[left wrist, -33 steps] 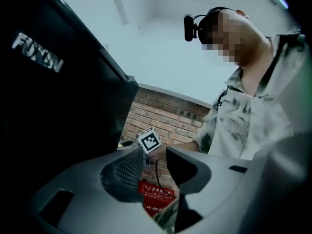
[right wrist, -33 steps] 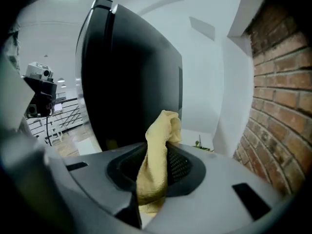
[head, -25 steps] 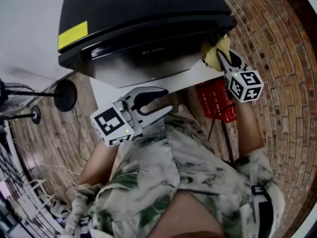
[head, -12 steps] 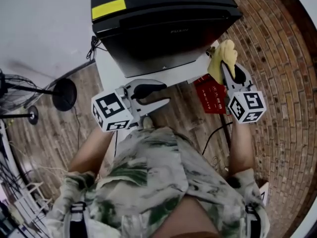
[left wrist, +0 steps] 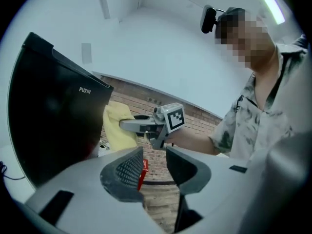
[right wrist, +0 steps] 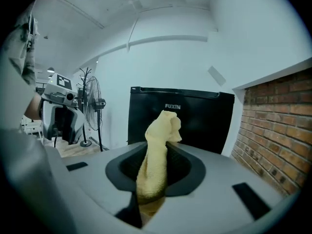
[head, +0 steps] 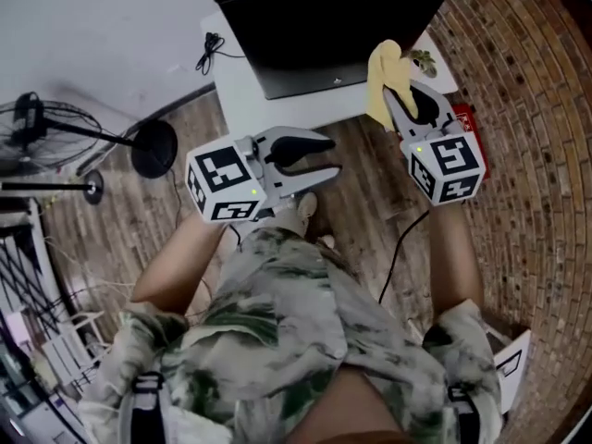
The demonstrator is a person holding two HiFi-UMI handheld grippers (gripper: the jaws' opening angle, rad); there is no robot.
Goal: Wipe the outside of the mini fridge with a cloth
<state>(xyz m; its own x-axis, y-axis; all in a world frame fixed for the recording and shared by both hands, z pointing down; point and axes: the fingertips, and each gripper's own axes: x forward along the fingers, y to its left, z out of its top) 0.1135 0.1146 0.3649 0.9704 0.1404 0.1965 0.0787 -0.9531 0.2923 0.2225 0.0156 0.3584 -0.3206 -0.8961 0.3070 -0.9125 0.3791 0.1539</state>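
The black mini fridge [head: 333,12] stands on a white platform [head: 245,95] at the top of the head view. My right gripper [head: 396,100] is shut on a yellow cloth [head: 382,80], held up a short way in front of the fridge's right side and apart from it. In the right gripper view the cloth [right wrist: 158,147] sticks up between the jaws, with the fridge door [right wrist: 200,118] behind. My left gripper [head: 326,155] stands open and empty, lower left of the fridge. From the left gripper view I see the fridge [left wrist: 53,111], the cloth [left wrist: 117,128] and the right gripper [left wrist: 146,126].
A standing fan [head: 88,132] is at the left on the wooden floor. A red box [head: 462,111] lies beside the platform's right end. Brick surface [head: 541,155] covers the right. A black cable [head: 402,248] runs along the floor below the right gripper.
The view has drawn back from the fridge, which now sits higher and smaller. The right gripper with the cloth has come off the fridge's front right corner. The left gripper stays open.
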